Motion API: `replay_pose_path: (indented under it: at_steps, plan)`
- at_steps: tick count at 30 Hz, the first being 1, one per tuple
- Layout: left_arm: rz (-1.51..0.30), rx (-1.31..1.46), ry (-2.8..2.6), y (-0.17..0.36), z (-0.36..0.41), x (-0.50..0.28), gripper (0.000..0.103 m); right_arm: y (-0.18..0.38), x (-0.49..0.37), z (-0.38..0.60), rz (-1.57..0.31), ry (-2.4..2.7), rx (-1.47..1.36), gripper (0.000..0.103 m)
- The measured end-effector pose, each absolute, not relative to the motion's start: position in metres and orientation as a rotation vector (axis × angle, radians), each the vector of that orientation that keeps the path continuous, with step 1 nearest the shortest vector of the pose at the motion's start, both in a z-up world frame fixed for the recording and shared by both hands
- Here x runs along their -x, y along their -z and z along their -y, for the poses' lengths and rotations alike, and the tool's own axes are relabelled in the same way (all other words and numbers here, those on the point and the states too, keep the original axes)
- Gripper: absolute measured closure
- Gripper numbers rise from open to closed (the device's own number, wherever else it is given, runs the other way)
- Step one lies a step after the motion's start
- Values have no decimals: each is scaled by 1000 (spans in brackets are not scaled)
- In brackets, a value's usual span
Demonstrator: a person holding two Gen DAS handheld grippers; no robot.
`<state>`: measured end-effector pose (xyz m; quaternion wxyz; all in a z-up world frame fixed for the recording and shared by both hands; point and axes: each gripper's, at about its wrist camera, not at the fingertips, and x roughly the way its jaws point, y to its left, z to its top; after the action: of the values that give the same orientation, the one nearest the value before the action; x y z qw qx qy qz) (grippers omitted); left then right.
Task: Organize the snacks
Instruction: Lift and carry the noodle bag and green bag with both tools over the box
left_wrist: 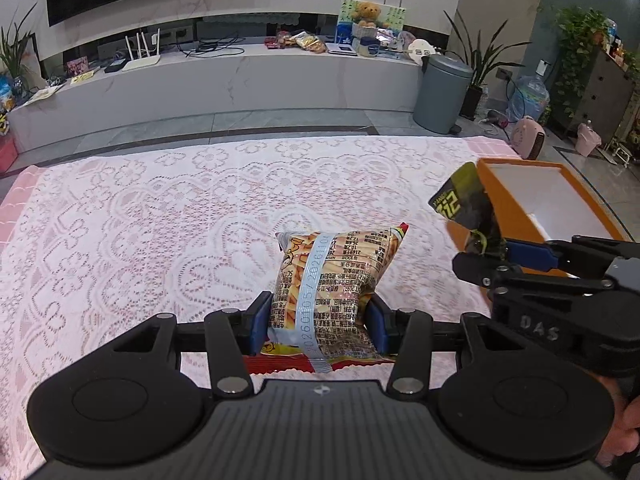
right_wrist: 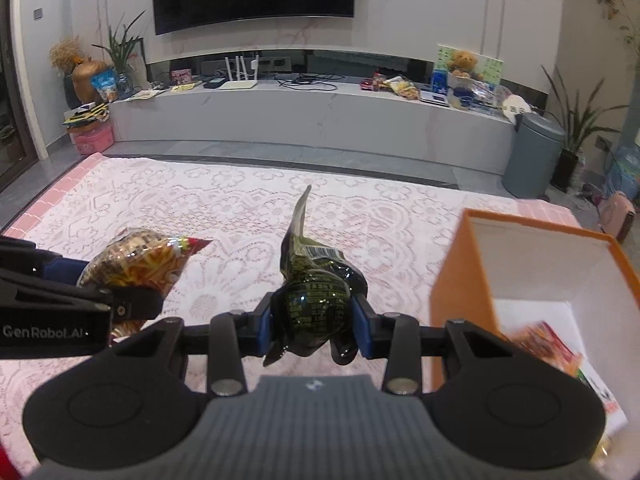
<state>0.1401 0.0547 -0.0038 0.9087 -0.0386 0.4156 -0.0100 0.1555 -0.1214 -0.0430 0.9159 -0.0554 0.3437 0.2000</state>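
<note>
The orange box [right_wrist: 452,280], a rigid carton with white inner walls, fills the lower right of the right wrist view; on its floor lie a red-and-orange snack packet [right_wrist: 544,344] and another only partly seen. In the left wrist view its corner sits at mid right. The left gripper [left_wrist: 318,320] is closed partway, its blue pads pressing the sides of a puffy glossy fries packet [left_wrist: 332,280] printed with small text and a pale blue date strip, low centre of frame, above the tablecloth. The right gripper [right_wrist: 314,322] is narrower, clamped on a crinkled shiny black-and-green pouch [right_wrist: 316,292] whose sealed top points up, centre of frame, left of the box. Pink lace tablecloth [left_wrist: 160,208], floral pattern, covers the table
</note>
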Motion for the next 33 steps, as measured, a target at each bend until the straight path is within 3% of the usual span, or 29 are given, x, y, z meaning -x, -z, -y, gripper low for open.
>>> replay_pose_path:
  at_steps: [21,33]
  plan:
    - [-772,33,346,-79,63,-143,48,-63,-111,266,-737,-416,114,65]
    - [-847,-112,458,-45,157,-229,48,-41,-172,342,-872,-334,157,65]
